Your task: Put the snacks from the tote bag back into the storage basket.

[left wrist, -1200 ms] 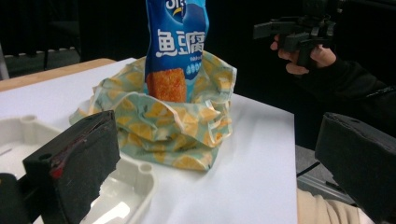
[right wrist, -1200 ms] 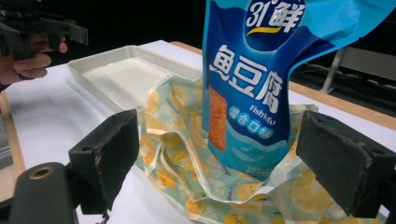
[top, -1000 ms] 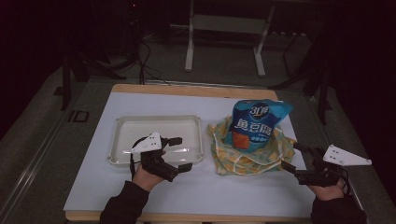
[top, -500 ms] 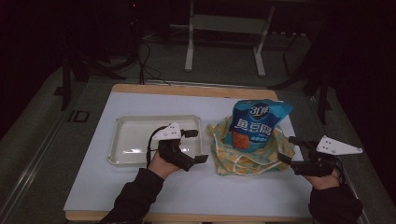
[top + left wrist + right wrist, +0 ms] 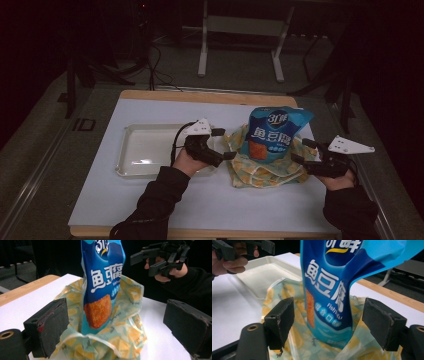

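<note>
on the white table, the blue foil snack pouch stands upright in a crumpled yellow lemon-print bag. both hands have closed in since a second ago: left gripper and right gripper flank it, jaws open but narrowing, nothing gripped. the shallow white plastic tray crowds the left; the table edge lies near on the right.

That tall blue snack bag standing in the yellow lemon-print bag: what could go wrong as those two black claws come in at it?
1. The tall blue snack bag stands upright and leans a little in the crumpled yellow lemon-print bag; a nudge from either side could tip it over.
2. The left gripper and right gripper both have open fingers close to the thin lemon-print bag; they might catch only that and drag everything.
3. The white plastic tray lies close by the left gripper, which could bump it.
</note>
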The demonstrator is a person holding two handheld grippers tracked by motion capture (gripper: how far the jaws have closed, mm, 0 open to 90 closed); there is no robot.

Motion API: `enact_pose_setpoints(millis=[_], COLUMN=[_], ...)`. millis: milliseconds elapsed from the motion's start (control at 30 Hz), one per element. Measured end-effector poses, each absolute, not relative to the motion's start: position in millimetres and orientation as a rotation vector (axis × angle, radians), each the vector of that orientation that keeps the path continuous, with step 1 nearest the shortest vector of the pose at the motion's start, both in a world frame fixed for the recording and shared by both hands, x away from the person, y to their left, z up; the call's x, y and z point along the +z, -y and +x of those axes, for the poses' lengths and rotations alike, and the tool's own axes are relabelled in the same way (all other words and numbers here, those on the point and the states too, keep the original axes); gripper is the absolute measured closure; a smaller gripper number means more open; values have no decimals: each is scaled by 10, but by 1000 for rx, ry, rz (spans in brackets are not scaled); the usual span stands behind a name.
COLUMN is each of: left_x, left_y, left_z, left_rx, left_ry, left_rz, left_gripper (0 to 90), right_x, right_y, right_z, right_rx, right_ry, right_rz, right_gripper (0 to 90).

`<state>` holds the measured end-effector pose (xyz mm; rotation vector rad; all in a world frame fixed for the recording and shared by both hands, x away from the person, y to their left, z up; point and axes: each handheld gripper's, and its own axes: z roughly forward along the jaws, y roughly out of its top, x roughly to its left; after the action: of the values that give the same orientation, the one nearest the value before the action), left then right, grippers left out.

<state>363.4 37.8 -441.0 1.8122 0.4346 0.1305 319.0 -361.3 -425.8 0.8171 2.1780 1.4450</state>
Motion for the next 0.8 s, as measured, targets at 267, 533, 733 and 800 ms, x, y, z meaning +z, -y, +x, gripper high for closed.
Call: enact_pose_setpoints(millis=[267, 533, 733, 800], left_x=[-4414, -4447, -4481, -4491], left_y=[-162, 66, 231, 264], left_z=[3790, 3920, 3999, 4018], left_rx=[175, 175, 196, 194], left_ry=[-477, -492, -500, -505], left_rz=[1810, 1833, 1857, 1865], left_gripper=[149, 321, 447, 468], right_x=[-4247, -4258, -4277, -4285], right_y=[3536, 3511, 3448, 3430], right_z=[3368, 3459, 3486, 3496], right_rx=[1416, 1421, 1380, 1371], right_ry=[-2158, -2121, -2145, -2150], right_rz=[855, 873, 858, 857], right_gripper=[283, 429, 553, 582])
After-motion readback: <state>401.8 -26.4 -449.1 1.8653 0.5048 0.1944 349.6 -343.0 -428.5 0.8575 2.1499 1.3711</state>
